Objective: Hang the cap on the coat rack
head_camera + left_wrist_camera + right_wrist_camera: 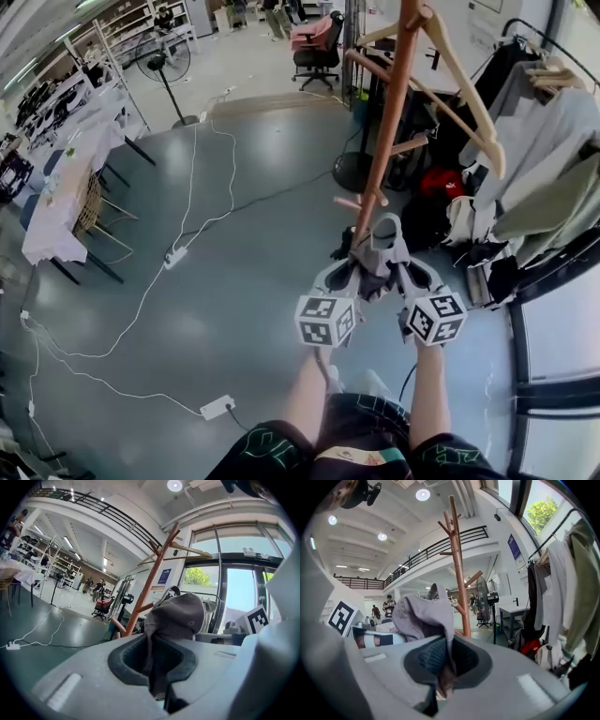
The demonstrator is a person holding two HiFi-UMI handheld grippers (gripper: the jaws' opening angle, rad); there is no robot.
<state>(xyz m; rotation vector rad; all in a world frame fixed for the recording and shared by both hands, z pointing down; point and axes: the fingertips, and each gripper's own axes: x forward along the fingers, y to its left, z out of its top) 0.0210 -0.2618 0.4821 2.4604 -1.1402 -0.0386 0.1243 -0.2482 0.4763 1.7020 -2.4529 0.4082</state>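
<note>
A grey cap (377, 255) hangs between both grippers, just in front of the brown wooden coat rack (392, 112). My left gripper (349, 274) is shut on the cap's left edge, and the cap (176, 616) rises out of its jaws. My right gripper (401, 270) is shut on the other edge, with the cap (423, 616) bunched above it. The rack's pole (459, 569) stands right behind the cap, its upper pegs (168, 536) higher than the cap. A low peg (349, 202) sticks out a little above the cap.
A clothes rail (548, 122) with hung garments and bags stands to the right of the rack. White cables and a power strip (175, 257) lie on the grey floor at left. A standing fan (161, 58), tables and an office chair (317, 47) stand farther off.
</note>
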